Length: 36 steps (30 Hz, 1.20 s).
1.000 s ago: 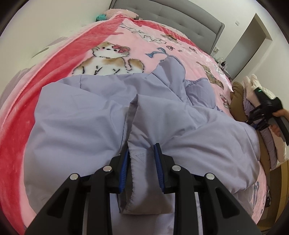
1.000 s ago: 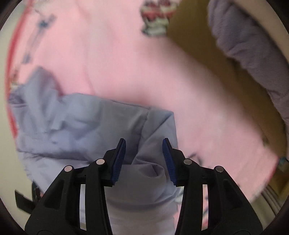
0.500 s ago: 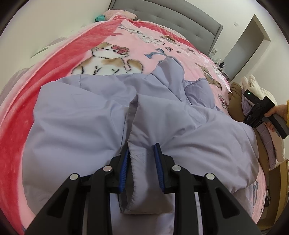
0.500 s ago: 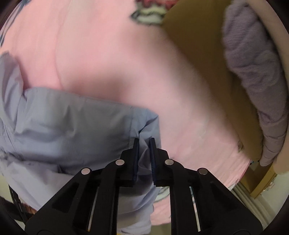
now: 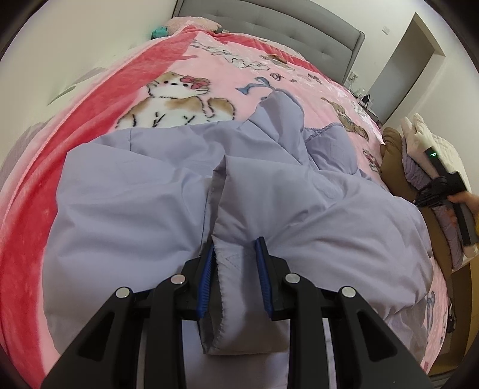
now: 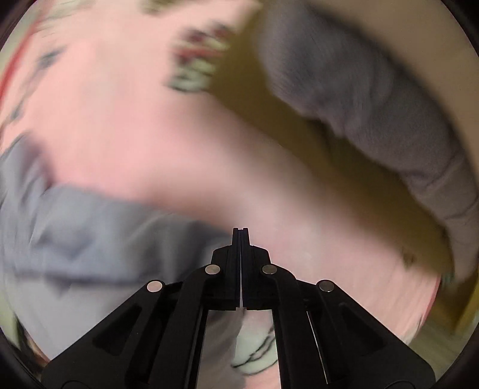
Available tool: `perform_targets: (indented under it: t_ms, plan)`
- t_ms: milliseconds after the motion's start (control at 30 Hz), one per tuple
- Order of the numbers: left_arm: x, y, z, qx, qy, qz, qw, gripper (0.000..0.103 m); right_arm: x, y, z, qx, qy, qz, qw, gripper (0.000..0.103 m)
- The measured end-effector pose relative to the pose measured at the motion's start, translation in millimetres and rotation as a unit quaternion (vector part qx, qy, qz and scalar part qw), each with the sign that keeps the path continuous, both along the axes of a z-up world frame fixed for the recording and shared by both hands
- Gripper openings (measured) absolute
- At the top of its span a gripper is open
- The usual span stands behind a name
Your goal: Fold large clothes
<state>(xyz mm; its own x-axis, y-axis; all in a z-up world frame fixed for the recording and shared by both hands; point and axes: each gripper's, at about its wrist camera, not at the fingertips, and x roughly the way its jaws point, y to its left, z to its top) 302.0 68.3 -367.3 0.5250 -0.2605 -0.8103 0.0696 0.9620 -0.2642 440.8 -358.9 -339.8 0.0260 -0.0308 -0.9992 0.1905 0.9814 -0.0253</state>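
Jaws: the left gripper (image 5: pixel 235 248) is clamped on a thick folded edge of the lavender padded jacket (image 5: pixel 149 194), its blue pads (image 5: pixel 207 278) pressing the fabric from both sides; the right gripper (image 6: pixel 241 236) has its jaws fully together with nothing between them, the jacket's blurred edge lying just to the left of its tips in the right wrist view.

Garment: the jacket lies spread across the pink cartoon-print blanket (image 5: pixel 185 59) that covers the bed, with one rumpled part raised toward the grey headboard (image 5: pixel 269 27). The stitched flap held by the left gripper hangs toward the camera, below the pads.

Right side of the left wrist view: the right gripper is seen from outside, gripped by a person's hand (image 5: pixel 465 202), above the bed's right edge and near a stack of folded textiles, brown (image 5: pixel 392 158), purple (image 5: pixel 414 176) and cream (image 5: pixel 419 134).

Right wrist view: motion-blurred; the closed jaws point down at bare pink blanket, with the purple fleece item (image 6: pixel 374 119) and brown fabric (image 6: pixel 269 98) at upper right.

Background: a doorway (image 5: pixel 404 65) beyond the headboard.
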Motion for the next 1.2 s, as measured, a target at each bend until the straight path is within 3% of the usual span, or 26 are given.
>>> perform_targets:
  t_ms: [100, 133, 233, 267, 300, 367, 467, 600, 733, 800, 867, 933, 1033, 1133, 1200]
  plan:
    - [0, 1, 0, -0.005, 0.0, 0.005, 1.0, 0.028, -36, 17, 39, -0.027, -0.117, 0.037, 0.992, 0.016]
    - [0, 1, 0, -0.003, -0.001, 0.005, 1.0, 0.028, -52, 20, 51, -0.023, -0.162, 0.037, 0.986, 0.03]
    - [0, -1, 0, 0.005, 0.0, 0.004, 1.0, 0.028, -89, 31, 66, 0.016, -0.244, 0.073, 0.967, 0.033]
    - [0, -1, 0, 0.005, 0.0, 0.005, 1.0, 0.028, -98, 39, 63, 0.007, -0.256, 0.099, 0.962, 0.033]
    - [-1, -1, 0, 0.004, 0.0, 0.006, 1.0, 0.028, -101, 44, 59, -0.005, -0.254, 0.116, 0.96, 0.032]
    - [0, -1, 1, 0.003, 0.001, 0.005, 1.0, 0.028, -98, 46, 38, -0.006, -0.22, 0.14, 0.965, 0.019]
    - [1, -1, 1, 0.008, 0.003, 0.004, 1.0, 0.028, -100, 42, 22, -0.012, -0.221, 0.138, 0.965, 0.013]
    - [2, -4, 2, 0.018, 0.007, -0.001, 0.9998, 0.028, -82, 42, -7, 0.01, -0.179, 0.119, 0.977, 0.01]
    - [5, -7, 1, 0.029, 0.014, -0.009, 0.9994, 0.029, -76, 46, -20, 0.015, -0.169, 0.109, 0.979, 0.01]
    - [5, -7, 4, 0.033, 0.01, -0.015, 0.9993, 0.03, -79, 46, -13, 0.01, -0.178, 0.108, 0.978, 0.011]
    - [-2, -1, 16, 0.04, -0.02, -0.01, 0.999, 0.032, -88, 38, 6, 0.03, -0.211, 0.089, 0.973, 0.021]
    - [-11, 4, 31, 0.037, -0.051, -0.008, 0.998, 0.032, -107, 31, 31, 0.065, -0.271, 0.075, 0.957, 0.036]
    - [-24, -2, 54, 0.054, -0.099, -0.039, 0.9929, 0.033, -146, 40, 61, 0.065, -0.33, 0.09, 0.938, 0.053]
    - [-26, -21, 55, 0.046, -0.089, -0.109, 0.9889, 0.042, -177, 55, 66, 0.065, -0.33, 0.109, 0.935, 0.063]
    - [-20, -33, 41, 0.031, -0.05, -0.152, 0.9867, 0.064, -191, 65, 57, 0.05, -0.32, 0.121, 0.938, 0.069]
